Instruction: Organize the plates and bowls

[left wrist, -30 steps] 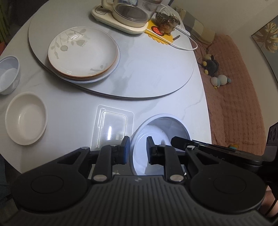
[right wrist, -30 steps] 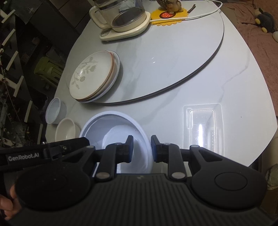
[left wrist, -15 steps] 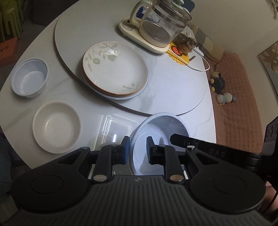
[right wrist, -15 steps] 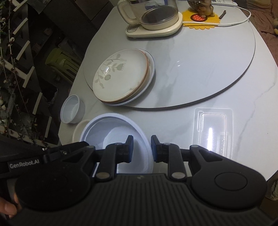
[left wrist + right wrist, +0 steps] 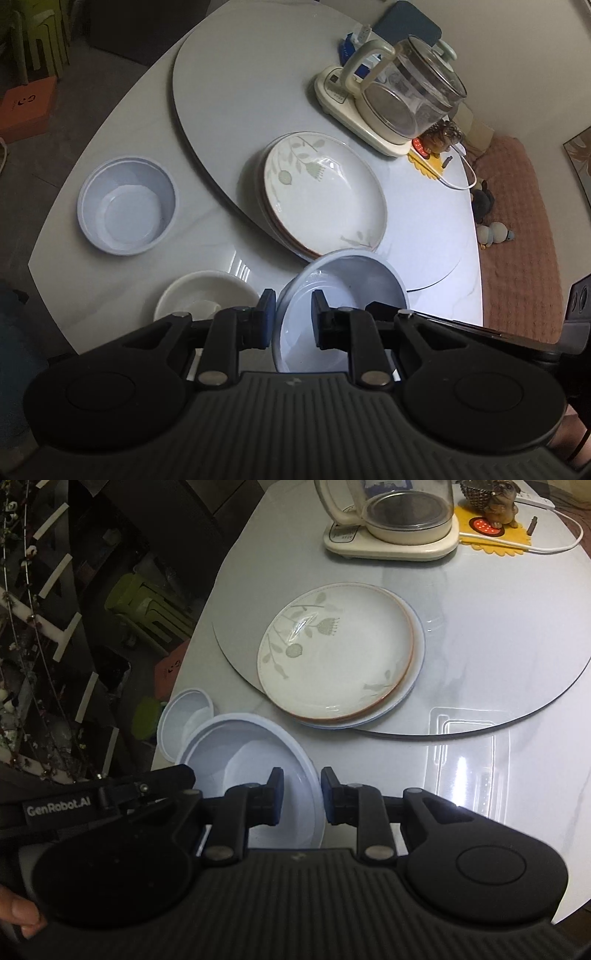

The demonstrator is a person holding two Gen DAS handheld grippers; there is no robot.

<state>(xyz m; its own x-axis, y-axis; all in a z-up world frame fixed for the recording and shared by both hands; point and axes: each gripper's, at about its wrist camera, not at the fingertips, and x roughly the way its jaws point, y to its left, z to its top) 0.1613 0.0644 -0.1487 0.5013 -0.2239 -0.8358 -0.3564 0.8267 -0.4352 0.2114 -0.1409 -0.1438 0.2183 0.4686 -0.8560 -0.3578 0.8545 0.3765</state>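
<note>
Both grippers hold one large pale-blue bowl [image 5: 343, 291] by opposite rims, lifted above the table. My left gripper [image 5: 291, 314] is shut on its left rim. My right gripper [image 5: 301, 794] is shut on the right rim of the same bowl [image 5: 240, 749]. A stack of floral plates [image 5: 321, 192] sits on the turntable just beyond; it also shows in the right wrist view [image 5: 336, 650]. A small blue bowl [image 5: 127, 210] and a cream bowl [image 5: 207, 295] sit on the table to the left.
A glass kettle on its base [image 5: 399, 99] and a yellow coaster with a figurine [image 5: 432, 147] stand at the far side of the grey turntable [image 5: 517, 609]. A clear plastic tray [image 5: 469, 757] lies near the table's front edge. The table edge drops off to the left.
Both grippers have carried the large blue bowl up and to the left, toward the small bowls. The plate stack and kettle now sit nearer the middle of both views.
</note>
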